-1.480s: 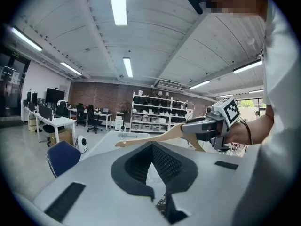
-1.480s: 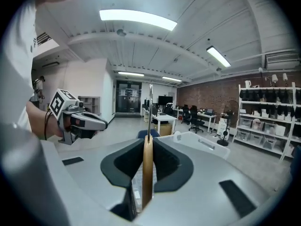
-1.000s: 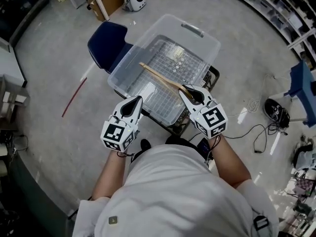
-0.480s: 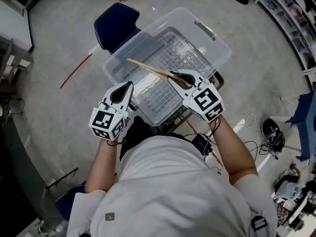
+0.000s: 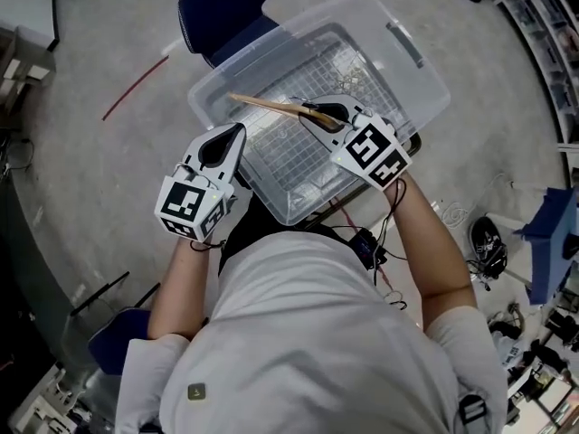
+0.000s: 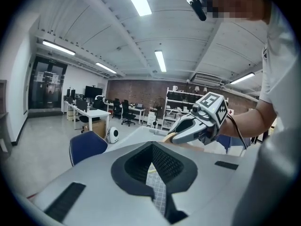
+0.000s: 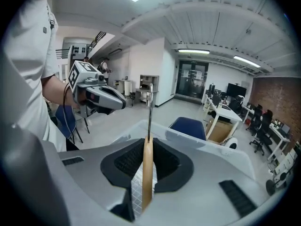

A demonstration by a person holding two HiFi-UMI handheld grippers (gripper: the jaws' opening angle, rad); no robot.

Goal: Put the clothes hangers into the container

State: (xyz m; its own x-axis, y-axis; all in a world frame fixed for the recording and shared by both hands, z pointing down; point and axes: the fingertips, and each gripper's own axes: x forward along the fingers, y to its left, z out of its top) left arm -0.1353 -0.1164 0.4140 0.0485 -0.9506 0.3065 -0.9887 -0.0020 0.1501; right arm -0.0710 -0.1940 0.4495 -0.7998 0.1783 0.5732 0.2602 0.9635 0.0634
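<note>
Probably light and stiff, the wooden hanger (image 5: pixel 262 105) hangs over the container (image 5: pixel 201 107); right gripper (image 5: pixel 312 114) pinches its middle beside the hook, a sound hold; left gripper (image 5: pixel 237 132) closed, empty.

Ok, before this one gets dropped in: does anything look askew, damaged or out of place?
Nothing stands out. The right gripper grips the wooden hanger over the clear container, which sits upright and looks intact.
</note>
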